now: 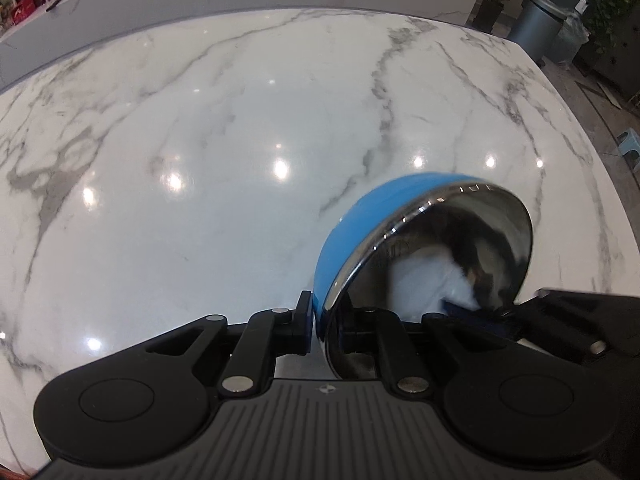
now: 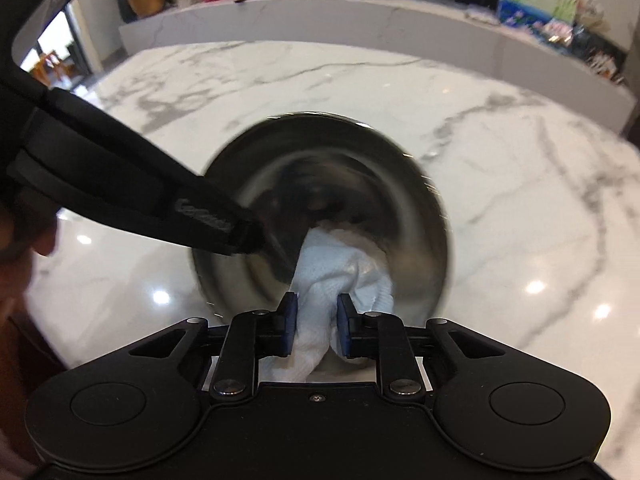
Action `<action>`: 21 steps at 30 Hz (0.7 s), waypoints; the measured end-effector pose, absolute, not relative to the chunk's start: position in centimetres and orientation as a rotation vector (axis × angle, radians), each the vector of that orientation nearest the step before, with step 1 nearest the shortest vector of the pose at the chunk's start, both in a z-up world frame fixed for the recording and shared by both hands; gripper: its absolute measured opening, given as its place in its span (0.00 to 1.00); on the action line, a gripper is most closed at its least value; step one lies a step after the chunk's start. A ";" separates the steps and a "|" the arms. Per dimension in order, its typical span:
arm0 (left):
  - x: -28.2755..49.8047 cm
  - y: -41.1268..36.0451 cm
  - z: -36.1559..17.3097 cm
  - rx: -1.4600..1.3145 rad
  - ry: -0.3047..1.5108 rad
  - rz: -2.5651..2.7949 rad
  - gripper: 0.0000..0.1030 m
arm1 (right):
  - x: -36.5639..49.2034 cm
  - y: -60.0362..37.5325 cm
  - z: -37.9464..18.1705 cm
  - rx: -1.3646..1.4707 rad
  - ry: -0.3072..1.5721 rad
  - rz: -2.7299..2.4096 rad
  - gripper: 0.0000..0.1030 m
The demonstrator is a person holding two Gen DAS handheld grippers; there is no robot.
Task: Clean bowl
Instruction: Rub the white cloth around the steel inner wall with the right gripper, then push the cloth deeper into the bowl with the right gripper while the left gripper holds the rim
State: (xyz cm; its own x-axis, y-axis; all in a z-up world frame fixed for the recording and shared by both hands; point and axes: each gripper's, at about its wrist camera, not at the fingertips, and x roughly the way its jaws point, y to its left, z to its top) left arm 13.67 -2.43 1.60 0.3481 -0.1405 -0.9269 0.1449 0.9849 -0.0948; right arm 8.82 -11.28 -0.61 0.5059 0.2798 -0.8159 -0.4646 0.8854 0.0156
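Note:
A bowl [image 1: 360, 232], blue outside and shiny steel inside, is tilted on its side above the marble table. My left gripper [image 1: 320, 328] is shut on the bowl's rim, one finger outside and one inside. In the right wrist view the bowl's steel inside [image 2: 352, 168] faces me, blurred. My right gripper [image 2: 316, 324] is shut on a white cloth [image 2: 340, 272] that is pressed into the lower part of the bowl. The left gripper's black finger [image 2: 224, 220] reaches in from the left onto the rim. The cloth's reflection shows in the left wrist view [image 1: 424, 280].
A white marble table [image 1: 200, 140] with grey veins lies under both grippers. A marble counter [image 2: 360, 20] with boxes and a vase stands behind it. A grey bin [image 1: 536, 20] and potted plants stand on the floor at the far right.

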 end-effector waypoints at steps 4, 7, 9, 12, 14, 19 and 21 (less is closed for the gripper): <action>13.8 -2.3 1.7 -0.004 1.197 -0.183 0.09 | 9.1 -12.1 -0.4 -0.187 0.943 0.436 0.17; 13.8 -2.1 1.7 -0.029 1.190 -0.183 0.09 | 9.4 -12.5 -0.5 -0.154 0.955 0.437 0.17; 13.8 -1.8 1.6 -0.056 1.188 -0.193 0.09 | 9.5 -12.6 -0.6 -0.133 0.962 0.439 0.17; 13.7 -1.5 1.3 -0.113 1.190 -0.212 0.11 | 9.8 -12.6 -1.0 -0.109 0.970 0.437 0.17; 13.6 -1.4 1.0 -0.133 1.189 -0.219 0.14 | 9.7 -12.5 -1.2 -0.093 0.974 0.436 0.17; 13.3 -1.4 -0.6 -0.209 1.211 -0.247 0.15 | 9.5 -12.9 -1.5 -0.041 0.988 0.434 0.17; 13.1 -1.4 -1.0 -0.229 1.215 -0.251 0.15 | 9.5 -13.0 -1.5 -0.025 0.991 0.435 0.17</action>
State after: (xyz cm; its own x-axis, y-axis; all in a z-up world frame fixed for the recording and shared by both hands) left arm 13.13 -1.45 -1.01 0.3274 -0.3111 -0.8922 0.0680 0.9496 -0.3061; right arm 9.47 -12.96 -1.46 0.4694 0.3439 -0.8133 -0.3661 0.9140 0.1751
